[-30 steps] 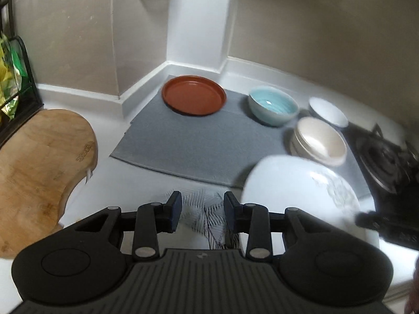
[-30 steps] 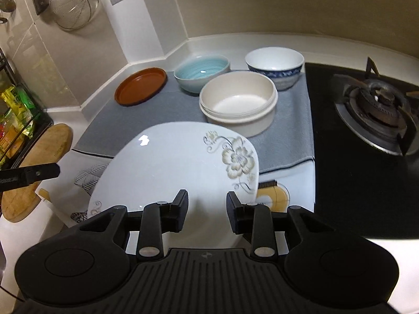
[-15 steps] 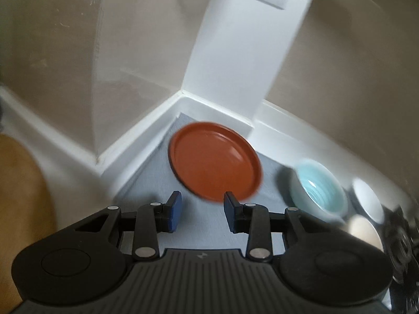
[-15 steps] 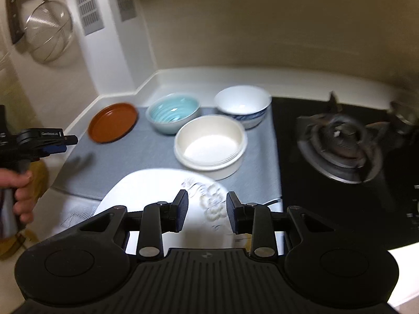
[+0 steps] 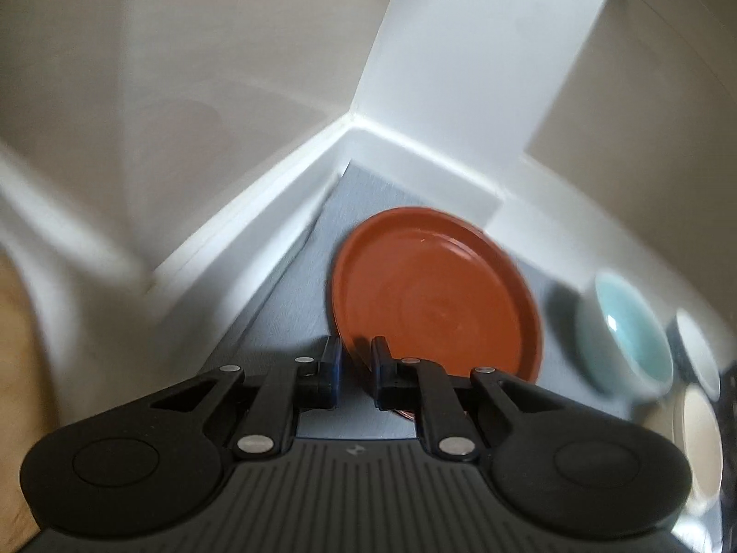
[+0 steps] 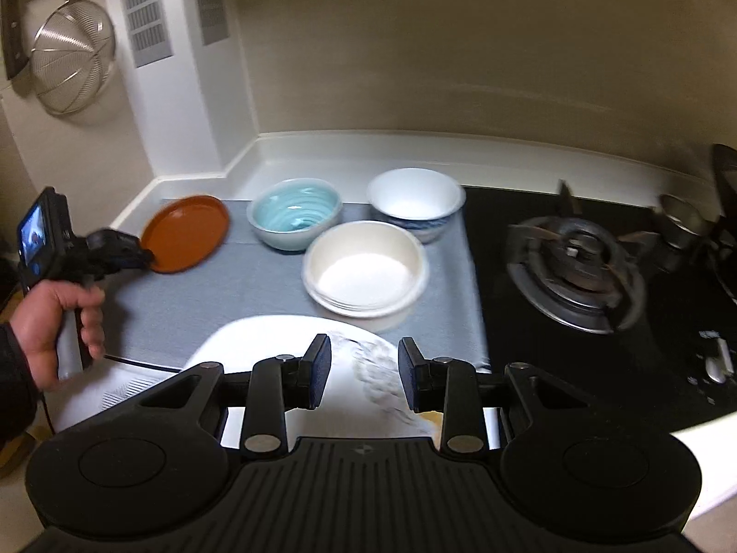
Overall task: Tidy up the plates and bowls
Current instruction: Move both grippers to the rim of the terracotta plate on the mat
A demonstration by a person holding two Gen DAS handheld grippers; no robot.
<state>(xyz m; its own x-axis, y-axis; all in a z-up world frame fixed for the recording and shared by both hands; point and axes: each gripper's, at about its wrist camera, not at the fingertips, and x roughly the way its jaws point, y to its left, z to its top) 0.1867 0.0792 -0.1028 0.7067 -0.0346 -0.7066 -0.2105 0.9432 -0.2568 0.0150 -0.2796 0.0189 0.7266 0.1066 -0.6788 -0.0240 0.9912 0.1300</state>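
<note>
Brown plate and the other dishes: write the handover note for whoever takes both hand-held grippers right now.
Left hand-held gripper: jaws have just closed on the near rim of the brown plate, at the mat's far-left corner.
Right hand-held gripper: open, empty, above the white floral plate.
Teal bowl, blue-patterned bowl and cream bowl sit on the mat.
Done: nothing stacked.
Left: group plates, group bowls.

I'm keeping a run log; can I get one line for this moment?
left gripper: just closed on brown plate rim | right gripper: open, above white plate | bowls on grey mat
</note>
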